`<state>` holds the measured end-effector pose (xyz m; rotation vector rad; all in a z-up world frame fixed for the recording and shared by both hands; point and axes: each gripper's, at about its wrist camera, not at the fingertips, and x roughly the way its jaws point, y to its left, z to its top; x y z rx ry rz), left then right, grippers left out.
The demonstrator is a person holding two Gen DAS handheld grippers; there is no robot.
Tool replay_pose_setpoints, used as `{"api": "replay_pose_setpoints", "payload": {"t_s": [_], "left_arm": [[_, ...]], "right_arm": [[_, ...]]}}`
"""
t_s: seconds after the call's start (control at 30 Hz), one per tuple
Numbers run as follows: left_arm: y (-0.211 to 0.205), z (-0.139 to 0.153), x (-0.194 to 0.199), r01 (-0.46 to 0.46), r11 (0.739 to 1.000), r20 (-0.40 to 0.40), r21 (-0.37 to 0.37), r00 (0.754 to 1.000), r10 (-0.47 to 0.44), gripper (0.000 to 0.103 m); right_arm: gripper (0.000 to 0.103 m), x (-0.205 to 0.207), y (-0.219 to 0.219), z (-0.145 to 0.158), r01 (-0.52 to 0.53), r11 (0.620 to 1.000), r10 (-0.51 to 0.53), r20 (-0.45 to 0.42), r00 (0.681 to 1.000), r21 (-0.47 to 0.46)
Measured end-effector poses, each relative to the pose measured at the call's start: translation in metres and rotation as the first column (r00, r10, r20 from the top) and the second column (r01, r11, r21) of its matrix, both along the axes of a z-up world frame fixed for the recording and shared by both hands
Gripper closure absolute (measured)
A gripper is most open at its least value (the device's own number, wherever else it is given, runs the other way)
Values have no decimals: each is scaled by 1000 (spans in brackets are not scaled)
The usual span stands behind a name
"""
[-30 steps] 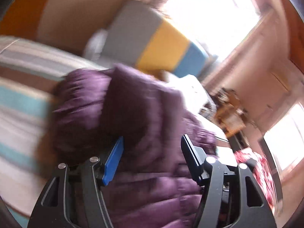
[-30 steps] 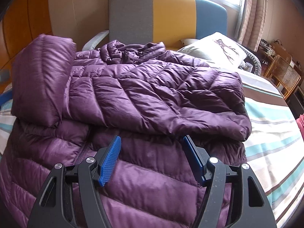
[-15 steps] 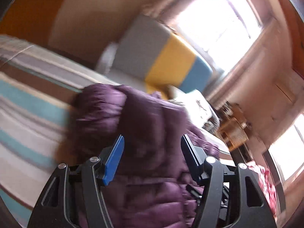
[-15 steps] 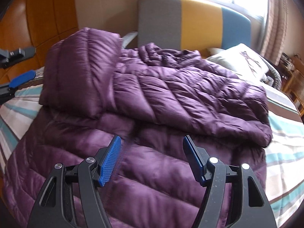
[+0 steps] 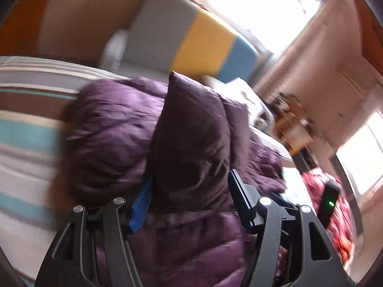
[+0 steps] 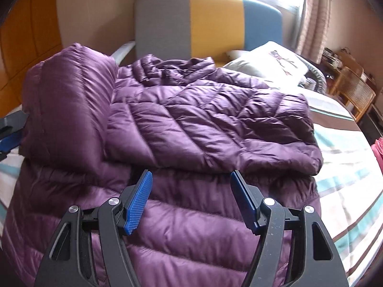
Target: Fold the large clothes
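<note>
While bare striped bedspread [image 6: 344, 148] is showing on its right, the purple jacket [image 6: 205, 119] is lying under the spread, empty right gripper [image 6: 191, 201].

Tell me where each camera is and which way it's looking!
Left wrist: rides on the left gripper, tilted, looking over the purple coat toward the headboard; its own two fingers show, with a fold of sleeve between them.
Right wrist: rides on the right gripper, looking down over the coat on the bed toward the headboard; its open fingers show.
Both see: coat, striped bed, headboard, pillow. The right view also catches the left gripper at its left edge.
</note>
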<state>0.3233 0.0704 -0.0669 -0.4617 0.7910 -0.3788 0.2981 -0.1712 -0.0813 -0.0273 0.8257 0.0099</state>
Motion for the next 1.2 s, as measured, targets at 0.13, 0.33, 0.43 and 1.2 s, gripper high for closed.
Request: {"api": "replay_pose_setpoints", "payload": {"t_s": [0.13,0.33,0.43,1.2], "left_arm": [[-26,5,11,103,994,5,-39,995,-103,41],[-51,15,28,183,979,24,-95,983,-182,40],[-40,19,26,146,982,36,-120,989,-143,39],[28,1,-46,-23,997,24,79,999,21,41]], "right_arm": [[35,2,-7,-2,25,1000,-25,-7,1000,-2],[35,-13,-11,-1,-42,997,41,12,999,67],[35,-22,-6,1,-97,991,96,15,995,94],[68,11,50,23,-107,984,94,95,991,145]]}}
